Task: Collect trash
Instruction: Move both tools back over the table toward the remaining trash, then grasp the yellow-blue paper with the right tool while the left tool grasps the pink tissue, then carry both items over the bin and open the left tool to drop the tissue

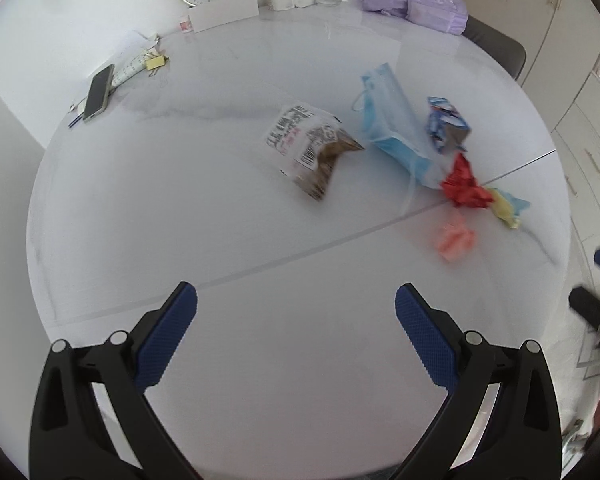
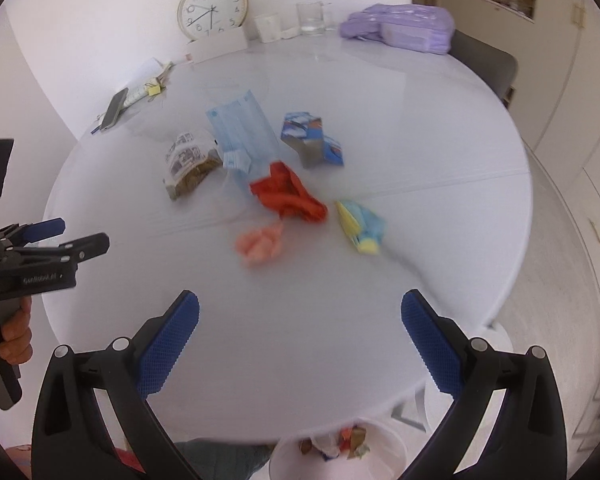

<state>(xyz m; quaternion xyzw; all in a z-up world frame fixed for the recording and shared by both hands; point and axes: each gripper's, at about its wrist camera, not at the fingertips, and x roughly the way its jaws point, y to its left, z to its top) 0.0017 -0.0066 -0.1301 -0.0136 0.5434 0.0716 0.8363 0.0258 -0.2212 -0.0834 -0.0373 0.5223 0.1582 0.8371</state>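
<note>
While both hand-held grippers (image 1: 296, 308) (image 2: 300, 314) gape empty, white round table (image 2: 440, 140), scattered wrappers (image 2: 288, 192), wall clock (image 2: 212, 8).

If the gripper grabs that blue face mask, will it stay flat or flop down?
Probably flop: the blue face mask looks like thin pleated cloth, already bent at one end. It likely weighs very little. Its loose ear loop may dangle and could snag the red wrapper beside it.
</note>
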